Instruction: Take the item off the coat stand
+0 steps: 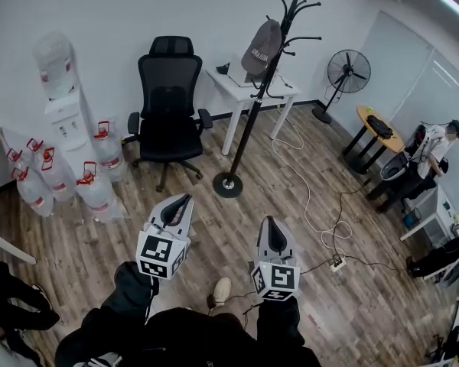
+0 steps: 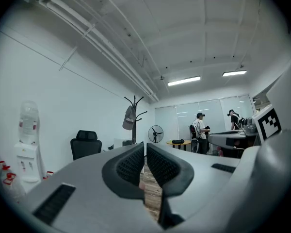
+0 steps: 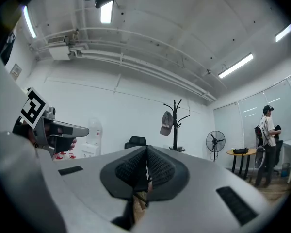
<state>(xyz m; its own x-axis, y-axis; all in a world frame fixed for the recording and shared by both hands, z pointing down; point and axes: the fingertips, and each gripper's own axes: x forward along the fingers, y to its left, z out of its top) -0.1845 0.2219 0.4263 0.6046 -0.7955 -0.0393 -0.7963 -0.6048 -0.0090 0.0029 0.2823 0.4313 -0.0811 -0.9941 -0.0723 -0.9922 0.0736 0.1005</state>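
a: what are the fingers doing?
b: on the right gripper (image 3: 146, 149) they are pressed flat together, one ribbed black pad against the other, with nothing caught between. on the left gripper (image 2: 145, 147) they are drawn in to a thin slit and hold nothing either.
a: why hold them like that?
b: my guess is they are only being carried. both point level and forward, side by side over the wood-plank floor (image 1: 214, 228), far from anything to grasp.
a: and the thing to fetch?
b: a grey cap (image 1: 262, 48) of soft cloth, rounded, with pale print too small to read. it hangs from an upper hook of the coat stand (image 1: 254, 113), just beside the pole, seemingly kept there by its own weight alone.
a: what is the stand like?
b: a thin black pole with upturned hooks and a flat round base. it looks tilted in the head view but upright in both gripper views, so i blame the lens. it stands well apart from both grippers, between a black office chair (image 1: 168, 98) and a small white table (image 1: 233, 82).
a: so what is left to do?
b: everything, i'd judge. walk up, open one pair of fingers, pinch the cap's edge, then lift it up and off. a sideways tug could rock that slim stand.
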